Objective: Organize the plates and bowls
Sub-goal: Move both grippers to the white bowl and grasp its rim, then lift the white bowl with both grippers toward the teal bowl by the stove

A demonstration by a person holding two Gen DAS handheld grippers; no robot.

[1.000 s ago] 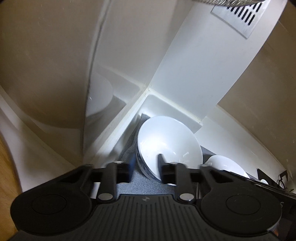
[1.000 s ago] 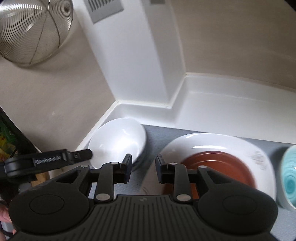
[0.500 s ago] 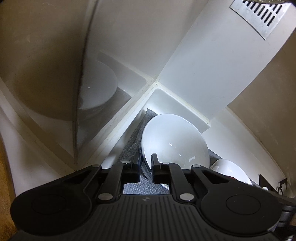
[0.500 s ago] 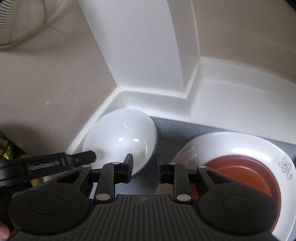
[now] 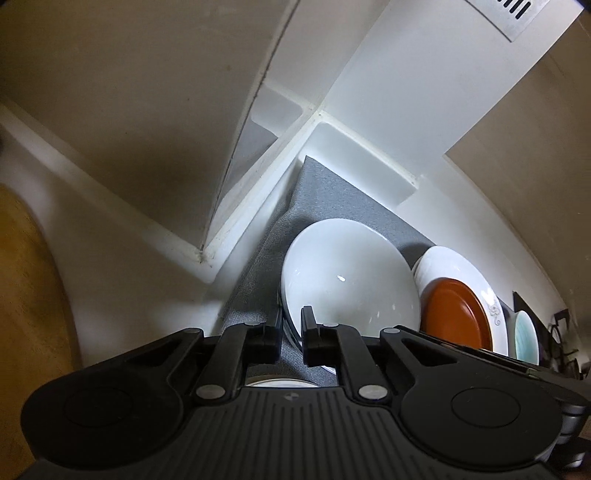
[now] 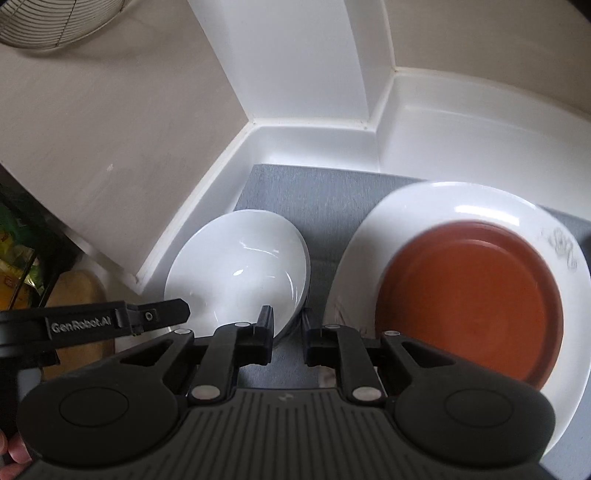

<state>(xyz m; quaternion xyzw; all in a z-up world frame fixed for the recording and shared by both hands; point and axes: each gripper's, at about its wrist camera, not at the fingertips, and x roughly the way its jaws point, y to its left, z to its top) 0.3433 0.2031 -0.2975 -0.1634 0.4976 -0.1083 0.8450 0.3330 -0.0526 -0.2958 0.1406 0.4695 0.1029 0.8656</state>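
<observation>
A stack of white bowls (image 5: 347, 273) sits on a grey mat (image 5: 332, 195) in a white-walled corner. My left gripper (image 5: 291, 332) is shut on the stack's near rim, one finger inside and one outside. From the other side, my right gripper (image 6: 287, 325) is shut on the same white bowls (image 6: 236, 269) at their right rim. The left gripper's finger (image 6: 162, 314) shows at the bowls' left edge. Beside them lies a brown plate (image 6: 469, 302) on a large white plate (image 6: 373, 236).
A teal bowl (image 5: 526, 336) stands beyond the plates. White walls (image 6: 317, 136) close the mat at back and left. A wire basket (image 6: 55, 22) hangs top left, a metal vent grille (image 5: 513, 14) on the pillar. Bare mat (image 6: 314, 192) shows behind the bowls.
Both grippers' jaws have narrowed onto the bowl rim. The bowl stack now sits farther from the back corner, with more mat showing behind it. The plates have come into the left view.
</observation>
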